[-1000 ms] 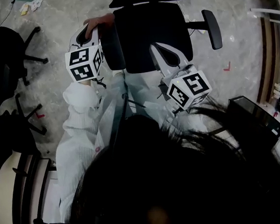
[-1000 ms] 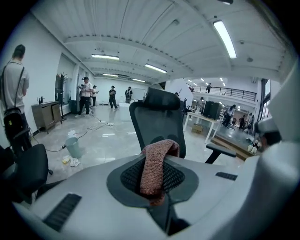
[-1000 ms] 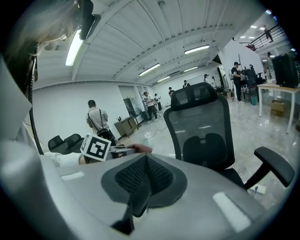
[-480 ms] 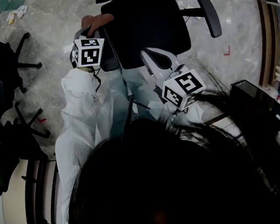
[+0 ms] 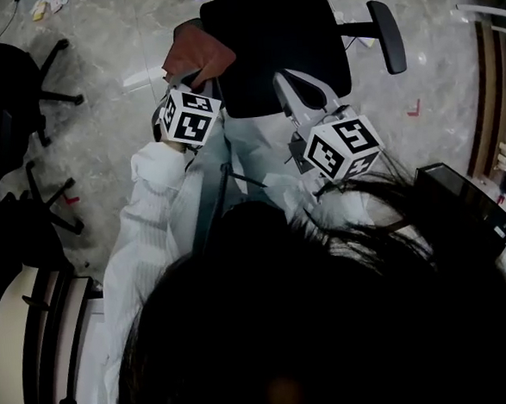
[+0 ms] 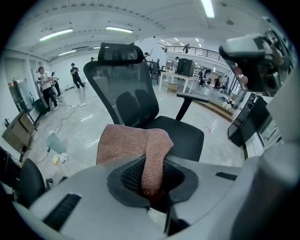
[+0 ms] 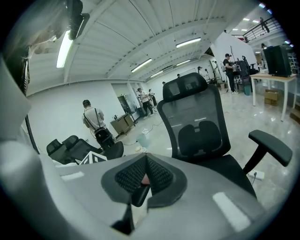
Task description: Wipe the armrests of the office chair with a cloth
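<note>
- Left gripper (image 6: 151,180): jaws clamped on a pinkish-brown terry cloth (image 6: 133,143), which runs up out of them and spreads flat just ahead.
- The cloth sits at the person's left side of the black mesh-back office chair (image 5: 272,44), beside the seat. It is probably draped over that side's armrest, which is hidden under it.
- Right gripper (image 7: 144,177): jaws pressed together with nothing held, over the seat's front edge.
- The other black padded armrest (image 5: 385,32) is uncovered, well apart from the cloth.
- Chair stands on a grey marbled floor (image 5: 112,42).
</note>
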